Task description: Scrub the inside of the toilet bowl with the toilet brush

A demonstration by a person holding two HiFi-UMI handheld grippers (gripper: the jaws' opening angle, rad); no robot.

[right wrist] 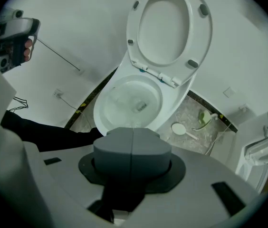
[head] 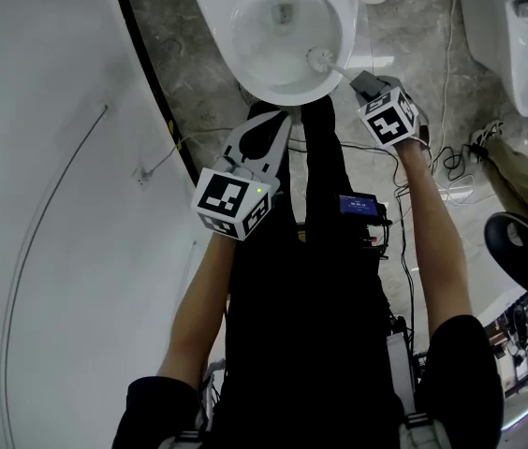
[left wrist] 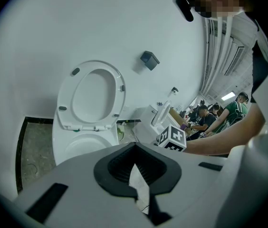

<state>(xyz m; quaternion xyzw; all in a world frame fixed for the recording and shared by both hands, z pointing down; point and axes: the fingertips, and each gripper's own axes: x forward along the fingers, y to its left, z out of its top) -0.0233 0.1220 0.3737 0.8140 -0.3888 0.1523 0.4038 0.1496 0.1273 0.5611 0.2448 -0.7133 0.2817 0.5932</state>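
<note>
Right gripper (head: 365, 84) jaws clamped together on toilet brush (head: 320, 60) handle. Bristle head inside toilet bowl (head: 278, 94) by near rim, angled down, likely to reach wall. Seat (right wrist: 200, 37) upright, giving access. Left gripper (head: 269, 124) short of bowl, jaws slightly apart, empty, apparently unneeded.

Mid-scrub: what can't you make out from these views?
Right gripper view: toilet brush hidden behind shut jaws of the right gripper.
Head view: white brush head blends into the toilet bowl; contact unclear.
Head view: bowl's rear cut off by top edge.
Left gripper view: bowl's inside mostly blocked by the left gripper.
</note>
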